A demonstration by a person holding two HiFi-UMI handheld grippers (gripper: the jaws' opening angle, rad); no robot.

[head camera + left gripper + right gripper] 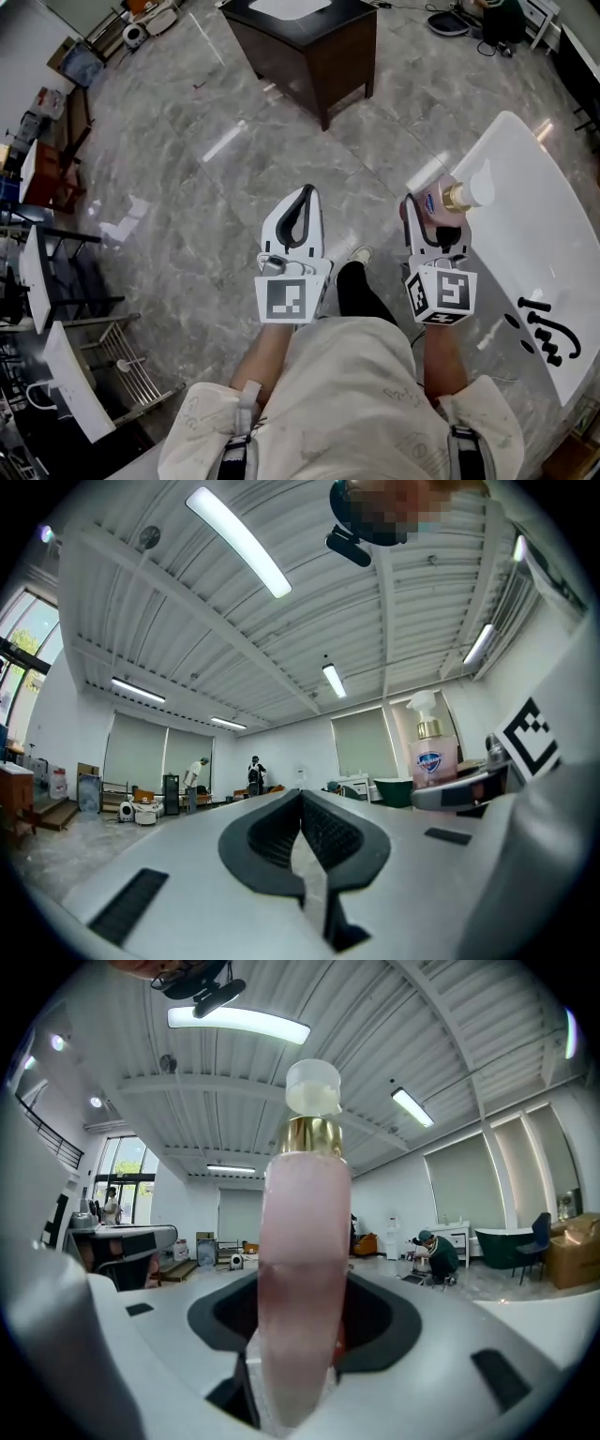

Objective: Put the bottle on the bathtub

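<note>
A pink soap bottle (442, 200) with a gold collar and a white pump top stands upright in my right gripper (434, 221), which is shut on its body. In the right gripper view the bottle (305, 1269) fills the middle between the dark jaw pads. It hangs above the floor, just left of the near end of the white bathtub (530, 202). My left gripper (306, 194) is level beside it on the left, shut with nothing in it. In the left gripper view its pads (302, 810) meet, and the bottle (433, 754) shows at the right.
Black tap fittings (544, 336) sit on the tub's near rim. A dark wooden cabinet (309, 47) stands ahead on the marble floor. Metal racks and white panels (56, 309) line the left side. My shoe (359, 254) is below the grippers. People stand far off across the room.
</note>
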